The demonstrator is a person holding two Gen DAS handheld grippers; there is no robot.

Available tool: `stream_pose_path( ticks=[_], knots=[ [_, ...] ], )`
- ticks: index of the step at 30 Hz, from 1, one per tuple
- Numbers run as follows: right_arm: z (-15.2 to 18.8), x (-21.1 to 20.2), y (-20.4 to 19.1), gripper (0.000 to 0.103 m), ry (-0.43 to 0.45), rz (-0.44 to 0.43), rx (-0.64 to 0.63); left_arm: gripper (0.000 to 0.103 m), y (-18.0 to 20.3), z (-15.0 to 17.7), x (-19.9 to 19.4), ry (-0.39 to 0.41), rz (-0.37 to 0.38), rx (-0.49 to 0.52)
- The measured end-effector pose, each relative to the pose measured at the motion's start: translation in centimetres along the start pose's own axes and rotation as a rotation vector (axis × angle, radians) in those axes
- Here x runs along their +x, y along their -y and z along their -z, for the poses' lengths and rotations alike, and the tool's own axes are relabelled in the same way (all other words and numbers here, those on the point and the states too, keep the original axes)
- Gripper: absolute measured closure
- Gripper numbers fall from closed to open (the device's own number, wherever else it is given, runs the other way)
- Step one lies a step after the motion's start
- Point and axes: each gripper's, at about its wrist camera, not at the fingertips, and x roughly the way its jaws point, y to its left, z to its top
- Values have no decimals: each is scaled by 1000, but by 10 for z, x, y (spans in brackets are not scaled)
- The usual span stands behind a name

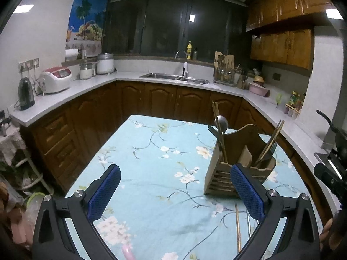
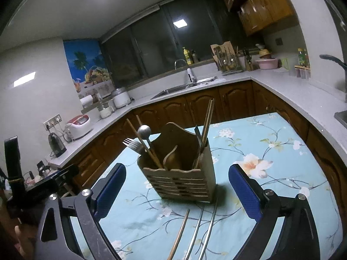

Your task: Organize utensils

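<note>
A wooden utensil holder (image 2: 184, 173) stands on the table with the floral blue cloth (image 2: 271, 151). It holds chopsticks, a metal spoon (image 2: 144, 131), a fork (image 2: 132, 145) and a wooden spoon. It also shows in the left wrist view (image 1: 238, 162). On the cloth in front of it lie one wooden chopstick (image 2: 180, 234) and two metal chopsticks (image 2: 206, 227). My right gripper (image 2: 177, 186) is open and empty above them, facing the holder. My left gripper (image 1: 175, 186) is open and empty, left of the holder. A pink object (image 1: 126, 251) lies at the bottom edge.
Kitchen counters wrap round the table, with a sink (image 1: 173, 77), a rice cooker (image 1: 57, 79) and a kettle (image 1: 26, 94). The other gripper shows at the right edge of the left wrist view (image 1: 331, 173).
</note>
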Motion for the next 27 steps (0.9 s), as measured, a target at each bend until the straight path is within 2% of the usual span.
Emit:
stream_pose_path(
  ticks=[5,13,17,20,27],
  knots=[
    [6,-18,-9,6,31,7,-22,1,2,14,-24,38,-2,32],
    [29,-57,-23,2,167,71,-111,1,-1,52,-55,106,-6,55],
    [45,-65,-27,1,199,103,-161,1,-3,71,-61,112,-6,59],
    [57,-67,-27,1,195,130,-188,1,-4,81,-64,110,-8,66],
    [77,-70,-19,1,172,157,-158,1,-6,98,-74,118,-12,75]
  ],
)
